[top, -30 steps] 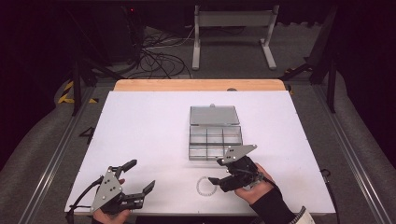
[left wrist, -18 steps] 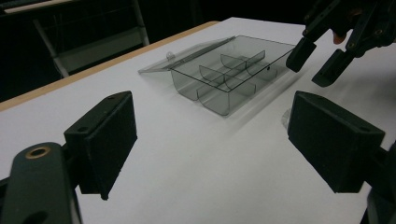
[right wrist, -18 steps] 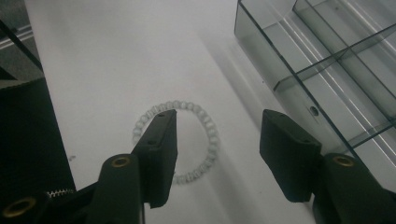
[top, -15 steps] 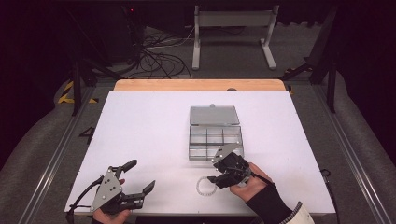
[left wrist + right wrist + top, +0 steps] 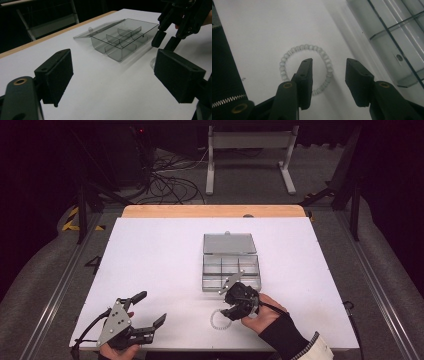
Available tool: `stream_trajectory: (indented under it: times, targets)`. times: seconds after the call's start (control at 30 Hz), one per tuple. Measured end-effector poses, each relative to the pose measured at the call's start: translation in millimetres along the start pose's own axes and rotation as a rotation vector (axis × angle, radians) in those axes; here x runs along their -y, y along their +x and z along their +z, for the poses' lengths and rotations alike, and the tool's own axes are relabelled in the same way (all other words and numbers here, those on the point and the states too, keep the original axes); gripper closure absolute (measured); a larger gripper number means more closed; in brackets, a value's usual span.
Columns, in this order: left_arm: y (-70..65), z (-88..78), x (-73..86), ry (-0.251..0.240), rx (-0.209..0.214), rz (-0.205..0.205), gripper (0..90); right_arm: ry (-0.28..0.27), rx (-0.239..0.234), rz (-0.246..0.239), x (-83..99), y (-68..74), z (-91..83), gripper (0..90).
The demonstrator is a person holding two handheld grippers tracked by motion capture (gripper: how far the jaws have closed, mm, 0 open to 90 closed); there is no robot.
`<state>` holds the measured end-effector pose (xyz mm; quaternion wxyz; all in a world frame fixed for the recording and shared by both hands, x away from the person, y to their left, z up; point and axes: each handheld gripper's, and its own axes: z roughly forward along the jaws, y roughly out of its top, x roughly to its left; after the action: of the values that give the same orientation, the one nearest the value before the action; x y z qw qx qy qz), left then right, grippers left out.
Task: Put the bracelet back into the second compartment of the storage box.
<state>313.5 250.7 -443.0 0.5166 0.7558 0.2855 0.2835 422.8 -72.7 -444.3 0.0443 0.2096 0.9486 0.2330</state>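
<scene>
A pale beaded bracelet (image 5: 305, 68) lies flat on the white table (image 5: 160, 260), also seen as a small ring, the bracelet (image 5: 218, 319), near the front edge. My right gripper (image 5: 329, 72) hangs open just above it, one jaw over the inside of the ring and the other outside its right arc. In the high view the right gripper (image 5: 231, 309) points down beside the clear divided box (image 5: 231, 267), whose lid lies open behind it. My left gripper (image 5: 150, 309) rests open at the front left, nothing between its jaws.
The divided box (image 5: 122, 41) stands mid-table, its compartments looking bare. A wooden strip (image 5: 215, 211) edges the far side of the table. Cables and a metal stand (image 5: 247, 150) are on the floor beyond. A black sleeve with a zip (image 5: 227, 100) is at the left of the right gripper view.
The right gripper has tipped downward and moved a little left toward the bracelet. The left gripper has stayed where it was.
</scene>
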Motion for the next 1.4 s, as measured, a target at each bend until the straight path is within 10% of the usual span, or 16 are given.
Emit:
stream_trajectory:
  times: [0.67,1.4]
  targets:
    - [-0.3,0.4,0.0,0.001,0.001,0.001,16.4,0.126,0.043,-0.037,-8.8,5.1,19.0,84.2]
    - [-0.5,0.6,-0.1,0.003,-0.002,0.007,16.8,0.104,0.063,-0.024,-7.4,7.8,20.2,85.8]
